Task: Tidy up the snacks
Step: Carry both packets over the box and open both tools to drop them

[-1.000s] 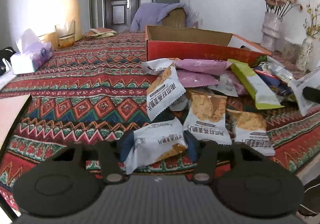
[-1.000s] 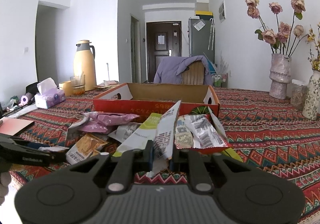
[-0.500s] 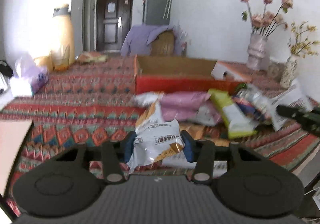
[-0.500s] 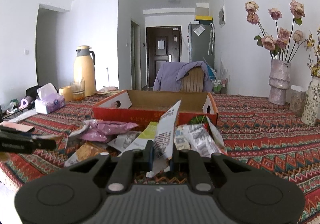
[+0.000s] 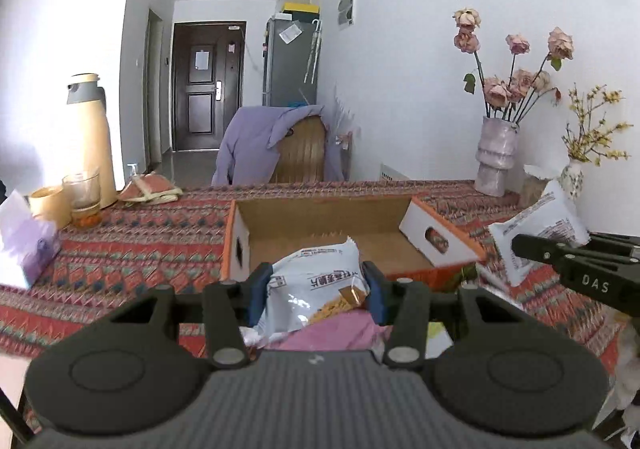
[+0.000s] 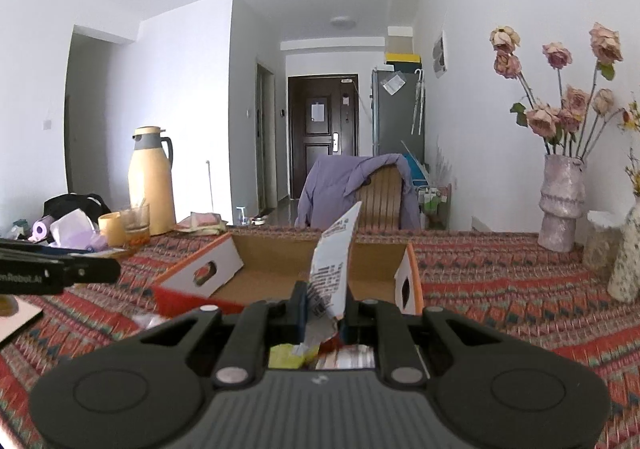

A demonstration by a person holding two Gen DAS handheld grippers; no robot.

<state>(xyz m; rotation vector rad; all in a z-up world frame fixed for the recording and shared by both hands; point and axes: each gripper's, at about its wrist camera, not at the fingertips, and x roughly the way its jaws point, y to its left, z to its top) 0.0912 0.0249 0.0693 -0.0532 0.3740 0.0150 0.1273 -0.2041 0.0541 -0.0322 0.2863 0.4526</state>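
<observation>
Both grippers have come up off the pile and closed on the box (image 5: 320,221) over the last second: each packet that lay low against the cloth (image 6: 500,281) now hangs in front of the open box mouth. Your left gripper (image 5: 316,289) has its jaws part open, pads pressed on the sides of a white packet (image 5: 316,281) with an orange snack picture, carried flat and level with the near box wall. Your right gripper (image 6: 326,305) is nearly fully closed, pinching a thin white packet (image 6: 336,261) edge-on so it stands upright above the fingers. The box floor shows bare, so judge this as an early load; both packets are lined up to be dropped in. A pink packet (image 5: 332,333) lies below the left one. Legible writing: "DAS" on the right gripper seen from the left view. The packet print is Chinese, too small to read.
</observation>
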